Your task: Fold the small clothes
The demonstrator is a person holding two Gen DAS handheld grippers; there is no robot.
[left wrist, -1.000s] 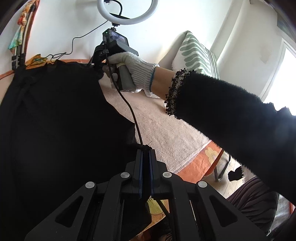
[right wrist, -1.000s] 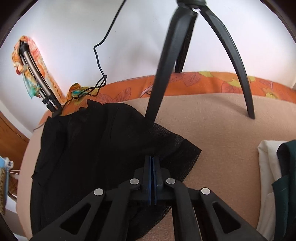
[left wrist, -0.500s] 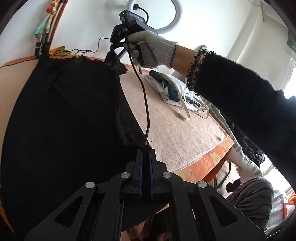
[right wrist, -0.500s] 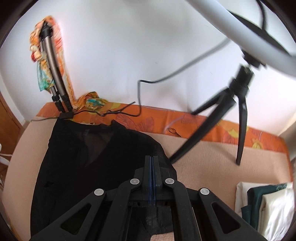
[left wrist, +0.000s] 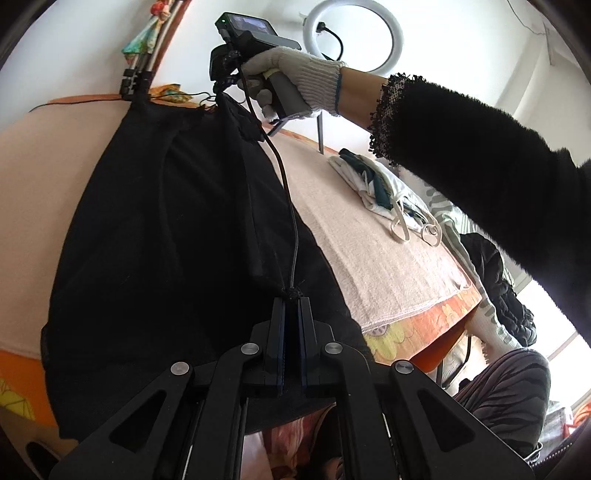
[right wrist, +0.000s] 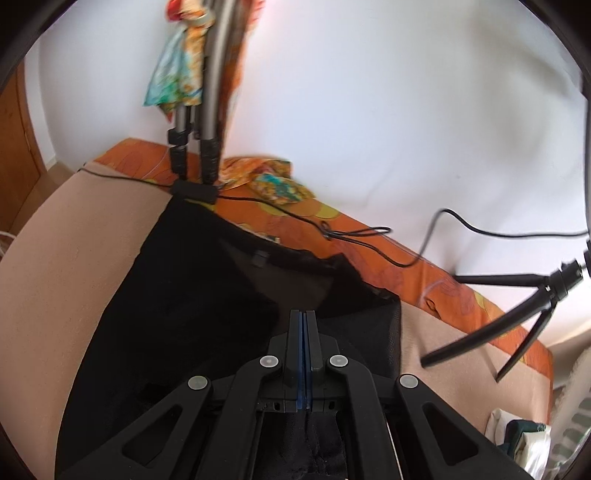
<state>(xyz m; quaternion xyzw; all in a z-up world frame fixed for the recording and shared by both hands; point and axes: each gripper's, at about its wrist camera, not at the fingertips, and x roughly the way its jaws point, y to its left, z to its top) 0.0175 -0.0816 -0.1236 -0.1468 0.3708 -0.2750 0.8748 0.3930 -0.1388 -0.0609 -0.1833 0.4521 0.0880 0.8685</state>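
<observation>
A black garment point(left wrist: 166, 240) lies spread over the beige towel-covered table point(left wrist: 373, 266). At the near edge, my left gripper point(left wrist: 291, 298) is shut on a pinch of its hem. In the left wrist view, a gloved hand holds my right gripper point(left wrist: 226, 94) at the far end, shut on the garment's far right corner and lifting it off the table. In the right wrist view, the right gripper point(right wrist: 303, 314) has its pads pressed together, with black cloth hanging beneath them. The rest of the garment point(right wrist: 192, 325) lies flat below.
A folded pile of white and green clothes point(left wrist: 373, 181) sits on the right of the table. A ring light point(left wrist: 352, 35) on a black tripod point(right wrist: 509, 332) stands at the back edge. Silver poles point(right wrist: 192, 122) and loose cables point(right wrist: 332, 234) are at the far left corner.
The right gripper has risen and swung left along the back edge, carrying the garment's corner with it. The left gripper has shifted along the near edge, still gripping the hem.
</observation>
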